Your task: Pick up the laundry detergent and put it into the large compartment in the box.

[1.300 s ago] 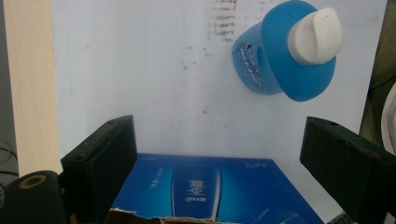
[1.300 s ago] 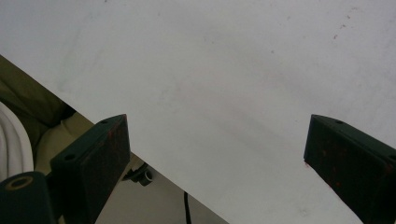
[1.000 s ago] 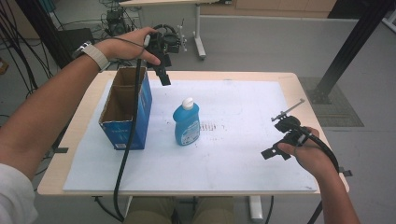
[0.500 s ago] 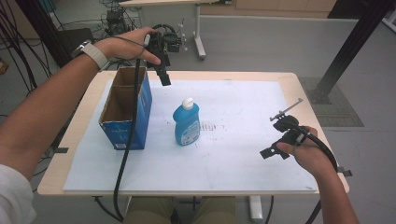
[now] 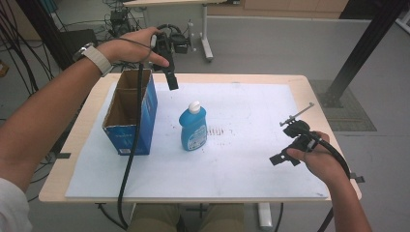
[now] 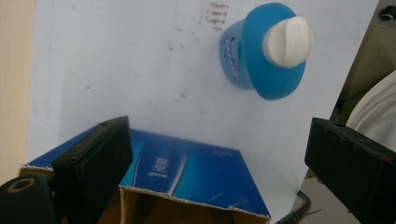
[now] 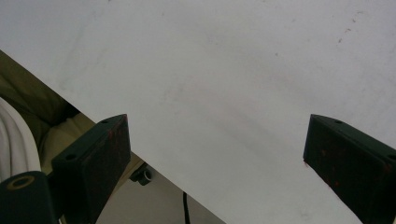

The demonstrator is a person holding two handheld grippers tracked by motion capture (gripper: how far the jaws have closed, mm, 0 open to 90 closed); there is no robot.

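Left gripper [image 5: 170,72] hangs in the air over the far end of the box [image 5: 129,117], held from above by the left hand [image 5: 135,47], its cable [image 5: 130,150] drooping down along the box's right wall and off the near edge of the table [image 5: 87,116]. Its jaws stand wide apart with nothing between them, as the left gripper view shows, looking down past them at the box [image 6: 187,177] and the bottle [image 6: 266,51].

That box is blue cardboard, open at the top with its flaps up, and sits on the white mat [image 5: 241,159]; what can be seen of its brown inside looks bare (the bottom is in shadow, so I cannot say for sure). Just to the right of the box, not touching it, the bottle [image 5: 193,126] stands upright: blue, with a white cap that is on; its fill cannot be told.

Right gripper [image 5: 290,145] lies well to the right of the box, near the mat's right edge, low over it and gripped by the right hand [image 5: 321,162]. In the right gripper view its jaws are spread wide and empty above bare mat [image 7: 233,93], whose edge cuts across the lower left
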